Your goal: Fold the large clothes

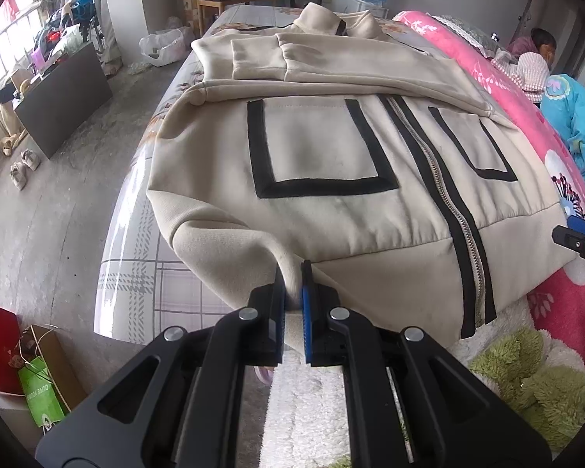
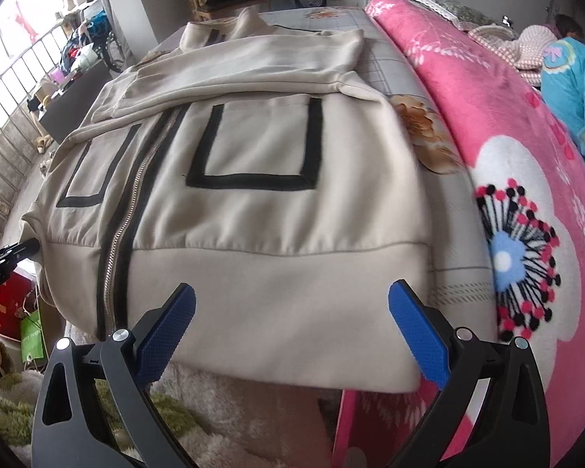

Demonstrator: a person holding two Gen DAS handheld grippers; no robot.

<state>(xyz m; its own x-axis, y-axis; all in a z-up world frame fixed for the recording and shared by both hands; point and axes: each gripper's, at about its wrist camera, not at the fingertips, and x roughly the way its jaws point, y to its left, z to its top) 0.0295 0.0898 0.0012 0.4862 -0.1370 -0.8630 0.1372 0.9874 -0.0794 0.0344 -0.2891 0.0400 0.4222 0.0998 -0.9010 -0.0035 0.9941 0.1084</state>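
In the left wrist view, the left gripper [image 1: 293, 288] pinched the near hem corner of the beige zip-front jacket with black trim [image 1: 331, 163], which stretched lengthwise away across the bed.

In the right wrist view, the right gripper [image 2: 292, 327] gaped wide, straddling the hem directly ahead without gripping it.

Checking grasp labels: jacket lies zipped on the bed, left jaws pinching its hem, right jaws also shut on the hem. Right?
Not quite. The right gripper is open: in the right wrist view its jaws stand wide apart over the jacket hem, gripping nothing. The left gripper is indeed shut on the hem.
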